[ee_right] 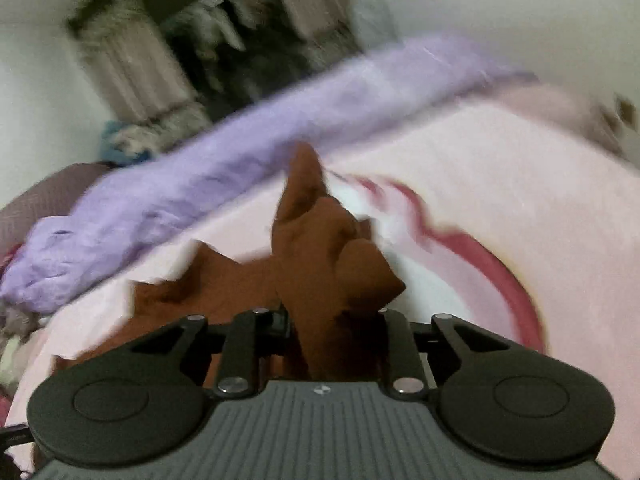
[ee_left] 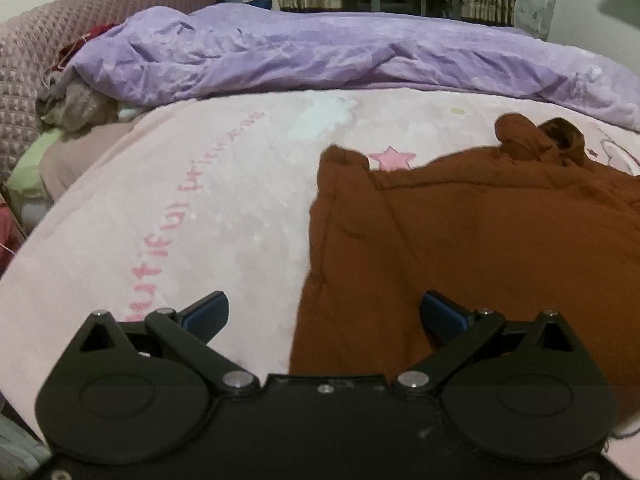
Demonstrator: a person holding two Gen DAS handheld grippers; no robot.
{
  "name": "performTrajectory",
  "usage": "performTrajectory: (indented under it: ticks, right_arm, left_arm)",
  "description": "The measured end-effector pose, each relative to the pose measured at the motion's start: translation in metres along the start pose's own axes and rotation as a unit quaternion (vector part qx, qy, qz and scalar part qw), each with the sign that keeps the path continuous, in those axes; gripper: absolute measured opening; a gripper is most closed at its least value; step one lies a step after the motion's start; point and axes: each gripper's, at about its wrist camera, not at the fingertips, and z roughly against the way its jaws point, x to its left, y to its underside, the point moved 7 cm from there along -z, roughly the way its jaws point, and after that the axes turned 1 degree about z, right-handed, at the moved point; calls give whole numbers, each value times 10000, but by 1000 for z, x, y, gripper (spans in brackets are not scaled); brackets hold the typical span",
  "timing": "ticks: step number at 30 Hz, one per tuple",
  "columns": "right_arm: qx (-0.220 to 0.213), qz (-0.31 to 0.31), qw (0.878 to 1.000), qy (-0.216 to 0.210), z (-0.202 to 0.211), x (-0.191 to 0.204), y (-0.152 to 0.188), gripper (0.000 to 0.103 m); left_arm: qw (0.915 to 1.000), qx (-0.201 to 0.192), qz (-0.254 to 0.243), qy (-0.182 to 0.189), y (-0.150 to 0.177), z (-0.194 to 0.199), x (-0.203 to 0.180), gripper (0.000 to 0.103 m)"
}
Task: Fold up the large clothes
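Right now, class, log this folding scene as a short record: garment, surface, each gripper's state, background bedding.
garment: brown garment, partly spread flat, one part lifted
surface: pink blanket with printed lettering and stars
left gripper: open, over the garment's left edge, holding nothing
right gripper: shut on a bunched part of the brown garment
background: purple duvet, crumpled along the far side
image quality: right wrist view blurred

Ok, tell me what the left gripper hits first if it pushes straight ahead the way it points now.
Probably the brown garment. The left gripper is open, and the garment's left edge lies between its fingers and ahead of them on the pink blanket. Its height above the fabric is unclear; the purple duvet lies farther on.
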Motion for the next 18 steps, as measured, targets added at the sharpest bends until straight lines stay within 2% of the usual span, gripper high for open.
performTrajectory:
  ticks: [5,8,10,14,18]
  right_arm:
    - [-339,330,9929,-1095,6,109,-28,20]
    - [-335,494,9820,-1795,6,184,-33,17]
    - [-336,756,9730,-2156,8,231,-25,17]
    - [-70,1141,9658,-2326,-7,289,19,16]
    - [573,1410,9661,-2085,-46,302,85,16]
  left_arm:
    - [9999,-87,-52,-130,-12,9,12,103]
    - [9996,-110,-42,-256,-16,15,27,103]
    - [9995,-114,6,-304,-15,19,38,103]
    - [9994,-21,66,-342,-2,21,50,103]
    - [9990,230,198,-342,17,13,58,103]
